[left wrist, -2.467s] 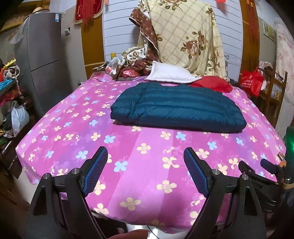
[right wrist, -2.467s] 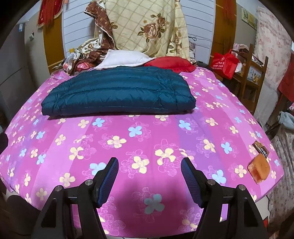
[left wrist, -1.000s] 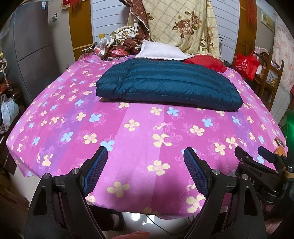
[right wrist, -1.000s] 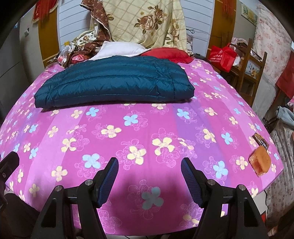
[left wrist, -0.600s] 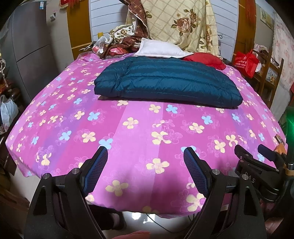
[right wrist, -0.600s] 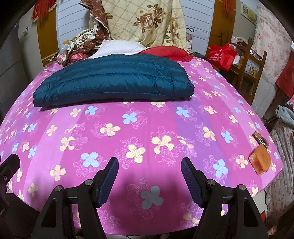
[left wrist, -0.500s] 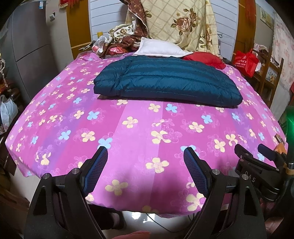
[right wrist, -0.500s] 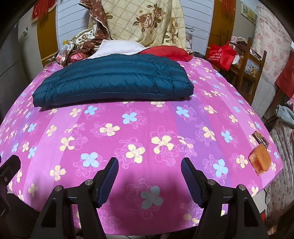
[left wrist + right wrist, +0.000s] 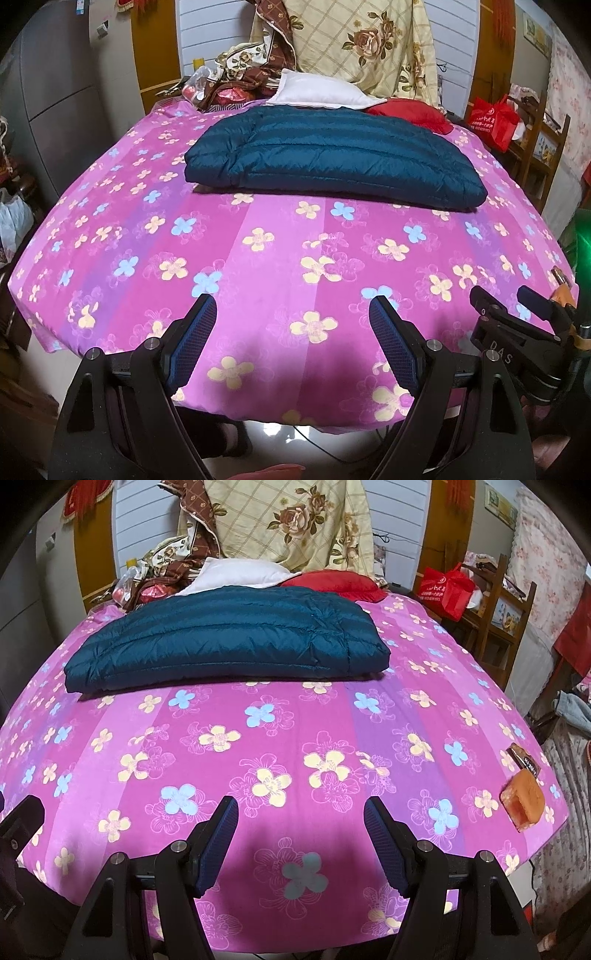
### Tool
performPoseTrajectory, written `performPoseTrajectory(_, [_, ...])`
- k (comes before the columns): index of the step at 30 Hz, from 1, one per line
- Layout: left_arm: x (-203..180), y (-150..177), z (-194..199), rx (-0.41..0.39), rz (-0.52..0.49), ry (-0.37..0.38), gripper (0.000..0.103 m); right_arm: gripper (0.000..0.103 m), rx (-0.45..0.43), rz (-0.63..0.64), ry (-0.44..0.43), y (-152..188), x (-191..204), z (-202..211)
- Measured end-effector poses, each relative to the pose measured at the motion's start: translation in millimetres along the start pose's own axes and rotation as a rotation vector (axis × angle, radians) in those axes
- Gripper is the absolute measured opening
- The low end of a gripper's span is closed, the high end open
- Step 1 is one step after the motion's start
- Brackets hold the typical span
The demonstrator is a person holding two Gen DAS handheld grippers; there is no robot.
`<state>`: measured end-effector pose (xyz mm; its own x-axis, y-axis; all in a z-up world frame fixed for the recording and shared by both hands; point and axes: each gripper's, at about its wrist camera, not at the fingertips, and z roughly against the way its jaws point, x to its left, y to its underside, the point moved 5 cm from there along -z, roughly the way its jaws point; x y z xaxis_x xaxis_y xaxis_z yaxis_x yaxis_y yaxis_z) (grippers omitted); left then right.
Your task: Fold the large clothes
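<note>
Both views have crept in on the bed since the earliest frames, and over the last second nothing has shifted at all. Left tool [image 9: 291,328] hangs above the near edge of the bed [image 9: 147,258], blue pads spread wide, nothing between them. Right tool [image 9: 301,830] is the same story: jaws well apart, empty, poised over the flowered pink sheet. Ahead of both tools, well apart from their tips, lies the folded dark teal down jacket [image 9: 332,158], flat across the far half of the bed, a neat quilted rectangle [image 9: 229,642]. Beyond it sit a white pillow [image 9: 317,90] and a red cushion [image 9: 332,581], with a rose-patterned quilt [image 9: 369,44] draped behind. Off to the right tool's right, an orange packet [image 9: 522,805] rests near the bed's corner.
</note>
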<state>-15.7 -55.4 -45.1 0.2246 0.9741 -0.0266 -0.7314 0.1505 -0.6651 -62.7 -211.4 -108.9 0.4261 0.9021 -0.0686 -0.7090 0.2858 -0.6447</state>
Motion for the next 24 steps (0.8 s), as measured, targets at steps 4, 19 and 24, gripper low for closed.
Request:
performPoseTrajectory(4, [-2, -1, -1, 0.005, -0.002, 0.007, 0.085, 0.068, 0.003, -0.001, -0.002, 0, 1, 0])
performPoseTrajectory(19, [-3, 3, -9, 0.033, -0.009, 0.008, 0.085, 0.068, 0.009, 0.005, 0.006, 1, 2, -3])
performPoseTrajectory(24, [-1, 5, -13, 0.043, -0.011, 0.005, 0.085, 0.068, 0.002, 0.009, 0.009, 0, 2, -2])
